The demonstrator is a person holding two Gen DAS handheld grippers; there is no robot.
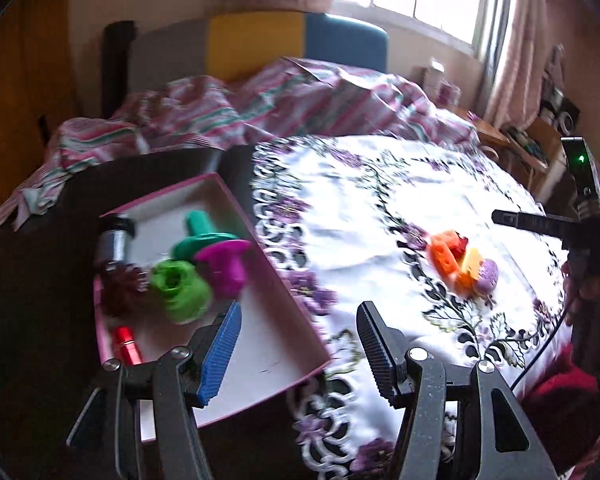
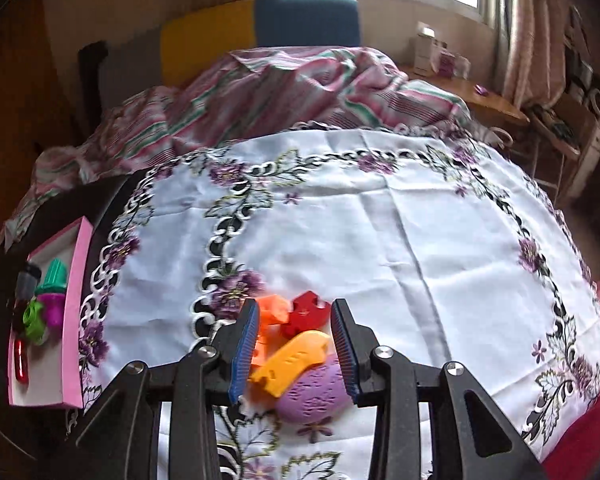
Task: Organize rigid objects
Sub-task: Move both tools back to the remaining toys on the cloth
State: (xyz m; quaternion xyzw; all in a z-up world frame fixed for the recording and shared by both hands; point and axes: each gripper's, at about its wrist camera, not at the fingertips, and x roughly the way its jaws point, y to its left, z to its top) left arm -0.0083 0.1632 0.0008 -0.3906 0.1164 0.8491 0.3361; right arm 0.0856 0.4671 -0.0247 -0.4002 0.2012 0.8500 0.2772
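Left wrist view: left hand-held gripper (image 1: 298, 344) with ribbed pads well apart and nothing between them, one pad blue, the other black, hanging over the near corner of a shallow pink-walled box (image 1: 296, 312) with a white floor. Inside the box, a glossy green ring-shaped piece (image 1: 182, 290), a magenta flanged plug (image 1: 224, 266), a teal plug (image 1: 198, 234) with its stem pointing away toward the bed, a metallic grey cylinder (image 1: 114, 240) lying along the box's left wall, a dark red frilly lump (image 1: 120, 290) and a shiny red tube (image 1: 128, 346) lying lengthwise near the front. Box resting on the dark counter (image 1: 32, 280), just beside a white cloth (image 1: 360, 208) embroidered with purple flowers and cut-out black loops. Right wrist view: right hand-held gripper (image 2: 294, 350) with blue ribbed pads standing narrowly apart around a small heap on the cloth, not visibly pressing on any piece: an orange blocky piece (image 2: 270, 312), a red jigsaw-shaped piece (image 2: 306, 314), a yellow flat slotted bar (image 2: 290, 362) with its long axis running diagonally from lower left to upper right, and a mauve textured dome (image 2: 314, 398) beneath it. Behind the counter, a bed with a crumpled striped sheet (image 2: 260, 92).
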